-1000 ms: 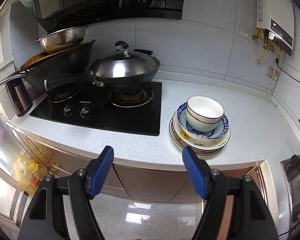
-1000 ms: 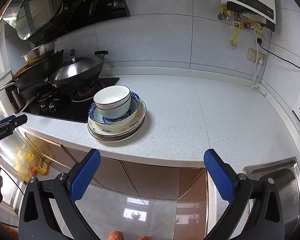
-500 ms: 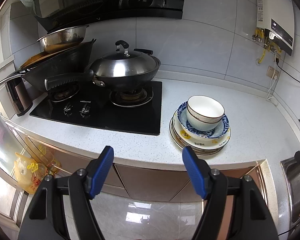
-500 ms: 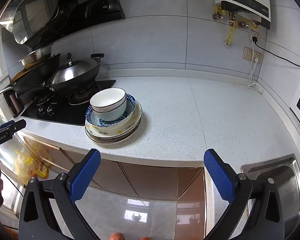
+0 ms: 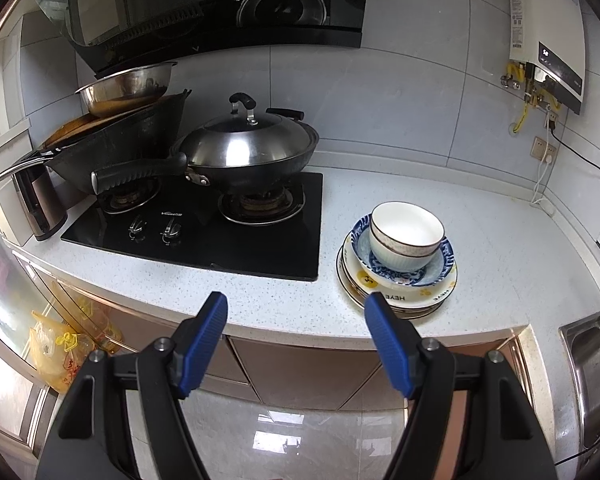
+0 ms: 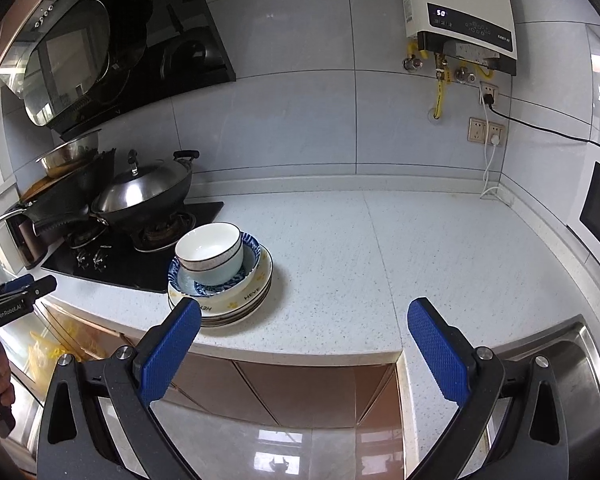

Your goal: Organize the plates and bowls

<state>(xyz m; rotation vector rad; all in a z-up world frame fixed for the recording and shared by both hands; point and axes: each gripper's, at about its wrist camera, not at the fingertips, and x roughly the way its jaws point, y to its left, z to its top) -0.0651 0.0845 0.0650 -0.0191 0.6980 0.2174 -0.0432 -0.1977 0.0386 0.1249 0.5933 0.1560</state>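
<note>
A stack of dishes stands on the white speckled counter (image 5: 260, 304) near its front edge. Two nested white bowls (image 5: 406, 236) sit in a blue-patterned bowl (image 5: 440, 270), on a cream plate with yellow flowers (image 5: 420, 300) and more plates beneath. The stack also shows in the right wrist view (image 6: 220, 276). My left gripper (image 5: 296, 316) is open and empty, in front of the counter edge, left of the stack. My right gripper (image 6: 304, 320) is open and empty, in front of the counter edge, right of the stack.
A black gas hob (image 5: 220, 224) with a lidded wok (image 5: 248, 152) and a second wok with a steel basin (image 5: 128, 88) lies left of the stack. A steel sink (image 6: 580, 360) is at the right. A water heater (image 6: 460, 8) and sockets are on the wall.
The right gripper has risen and swung a little right, so the stack sits further left and lower in its view. The left gripper has barely moved.
</note>
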